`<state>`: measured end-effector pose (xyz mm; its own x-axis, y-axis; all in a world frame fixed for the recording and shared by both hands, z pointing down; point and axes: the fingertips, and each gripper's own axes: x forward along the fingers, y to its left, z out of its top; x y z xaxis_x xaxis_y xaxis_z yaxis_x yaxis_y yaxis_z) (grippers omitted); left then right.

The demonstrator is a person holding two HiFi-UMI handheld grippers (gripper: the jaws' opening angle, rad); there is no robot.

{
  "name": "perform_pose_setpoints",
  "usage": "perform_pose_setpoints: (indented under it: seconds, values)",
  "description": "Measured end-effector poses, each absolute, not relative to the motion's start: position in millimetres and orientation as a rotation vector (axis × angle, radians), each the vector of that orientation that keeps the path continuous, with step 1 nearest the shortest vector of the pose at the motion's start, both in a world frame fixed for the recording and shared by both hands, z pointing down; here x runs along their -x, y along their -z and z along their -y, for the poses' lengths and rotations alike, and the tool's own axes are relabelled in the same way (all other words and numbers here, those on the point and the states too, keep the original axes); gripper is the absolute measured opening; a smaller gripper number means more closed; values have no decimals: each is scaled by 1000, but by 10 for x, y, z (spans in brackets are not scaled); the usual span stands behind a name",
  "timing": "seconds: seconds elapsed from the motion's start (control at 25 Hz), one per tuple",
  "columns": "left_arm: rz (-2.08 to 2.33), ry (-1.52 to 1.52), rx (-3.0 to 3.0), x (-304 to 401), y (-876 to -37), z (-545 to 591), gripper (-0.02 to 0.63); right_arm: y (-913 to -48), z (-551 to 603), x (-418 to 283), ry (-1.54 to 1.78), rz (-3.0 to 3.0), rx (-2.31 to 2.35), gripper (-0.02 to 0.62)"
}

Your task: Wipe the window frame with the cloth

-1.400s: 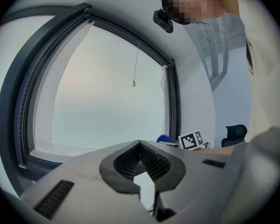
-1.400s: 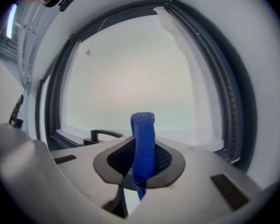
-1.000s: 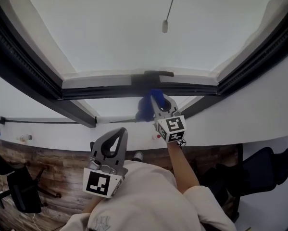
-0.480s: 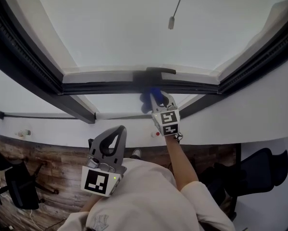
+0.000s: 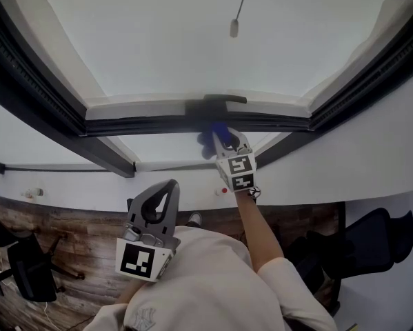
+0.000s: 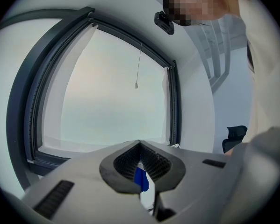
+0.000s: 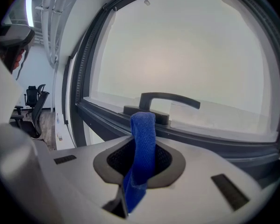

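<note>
Up at the window frame, just below its handle, your right gripper pinches the blue cloth, with your arm stretched forward. Your left gripper sits low near your chest, jaws pressed together on nothing.

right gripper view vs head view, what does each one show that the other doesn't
Only the right gripper view shows, close up, the jaws of the right hand-held gripper shut on the blue cloth. Only the head view shows the left hand-held gripper, held low and away from the window, and the wooden floor. Both show the blue cloth, the dark window frame, its handle and the hanging cord pull.
</note>
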<state>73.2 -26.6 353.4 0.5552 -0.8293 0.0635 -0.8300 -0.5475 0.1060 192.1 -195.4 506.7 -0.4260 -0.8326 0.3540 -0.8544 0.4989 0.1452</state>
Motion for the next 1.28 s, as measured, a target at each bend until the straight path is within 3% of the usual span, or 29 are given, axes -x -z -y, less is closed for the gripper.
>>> perform_pose_setpoints:
  seconds: [1.28]
  values:
    - [1421, -8, -2666, -855, -3533, 274, 9, -5057, 1979, -2815, -136, 2275, -1608, 60]
